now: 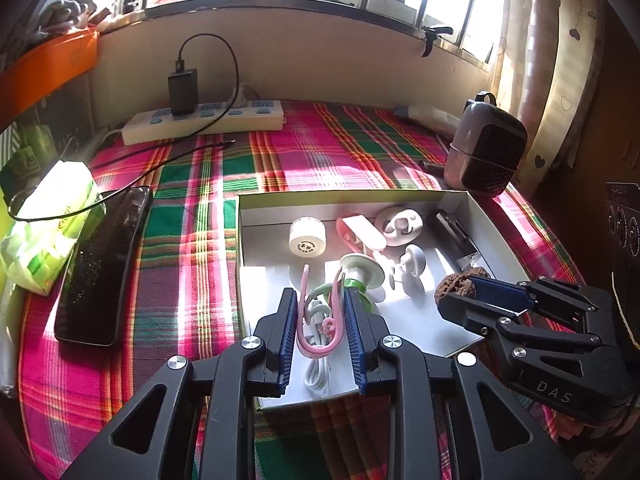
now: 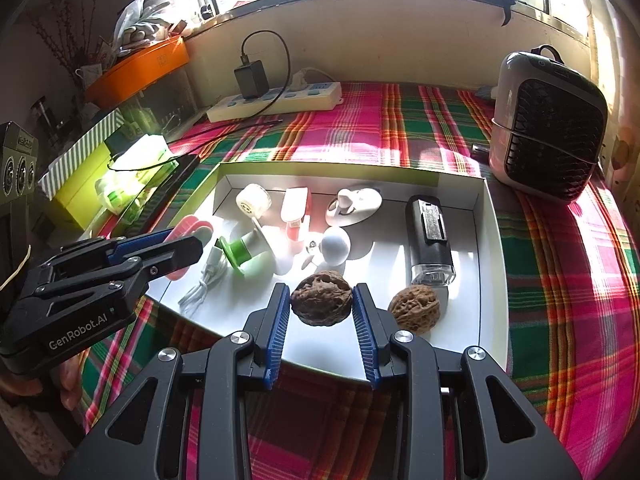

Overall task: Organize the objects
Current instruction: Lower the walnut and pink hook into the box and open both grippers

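Walnut (image 2: 321,299) is sitting clamped in the right claw (image 2: 321,312) above the white box (image 2: 491,240), beside a second walnut (image 2: 415,309). Left claw (image 1: 321,322) is gripping a pink clip (image 1: 319,320) over the box's near edge. Lowering each item fully before releasing is advisable, avoiding bounce or roll.

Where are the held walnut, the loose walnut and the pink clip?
held walnut (image 2: 321,298), right wrist view, middle of its shell.
loose walnut (image 2: 414,309), right wrist view, top of its shell.
pink clip (image 1: 319,350), left wrist view, its bottom bend.
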Motion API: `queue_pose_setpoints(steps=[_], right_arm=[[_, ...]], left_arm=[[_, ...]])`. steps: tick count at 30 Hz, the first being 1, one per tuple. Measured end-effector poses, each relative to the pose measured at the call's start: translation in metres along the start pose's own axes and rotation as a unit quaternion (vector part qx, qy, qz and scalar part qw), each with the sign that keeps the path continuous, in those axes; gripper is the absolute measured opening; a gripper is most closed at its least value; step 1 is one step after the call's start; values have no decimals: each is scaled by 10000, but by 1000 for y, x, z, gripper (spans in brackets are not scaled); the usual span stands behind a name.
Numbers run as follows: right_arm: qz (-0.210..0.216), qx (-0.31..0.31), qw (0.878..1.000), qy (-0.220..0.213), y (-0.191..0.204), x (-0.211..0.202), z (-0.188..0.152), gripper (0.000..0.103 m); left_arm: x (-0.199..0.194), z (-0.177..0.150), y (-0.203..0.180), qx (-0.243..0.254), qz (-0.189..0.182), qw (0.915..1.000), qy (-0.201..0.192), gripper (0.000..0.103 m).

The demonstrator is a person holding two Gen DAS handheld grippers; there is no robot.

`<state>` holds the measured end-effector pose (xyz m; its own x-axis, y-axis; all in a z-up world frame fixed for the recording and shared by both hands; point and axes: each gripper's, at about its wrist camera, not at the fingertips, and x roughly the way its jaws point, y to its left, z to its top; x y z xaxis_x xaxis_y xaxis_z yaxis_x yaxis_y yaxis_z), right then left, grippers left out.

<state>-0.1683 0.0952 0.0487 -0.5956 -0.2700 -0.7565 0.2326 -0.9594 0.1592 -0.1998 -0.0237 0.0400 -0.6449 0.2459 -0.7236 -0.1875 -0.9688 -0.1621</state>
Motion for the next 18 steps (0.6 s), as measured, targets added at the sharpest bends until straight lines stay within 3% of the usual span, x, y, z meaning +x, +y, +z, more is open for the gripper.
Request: queue_pose_setpoints(steps=[18], right_arm=[[-19, -77, 9999, 135, 0, 15, 3, 34]], left_arm=[[30, 17, 4, 73, 153, 9997, 191, 22]])
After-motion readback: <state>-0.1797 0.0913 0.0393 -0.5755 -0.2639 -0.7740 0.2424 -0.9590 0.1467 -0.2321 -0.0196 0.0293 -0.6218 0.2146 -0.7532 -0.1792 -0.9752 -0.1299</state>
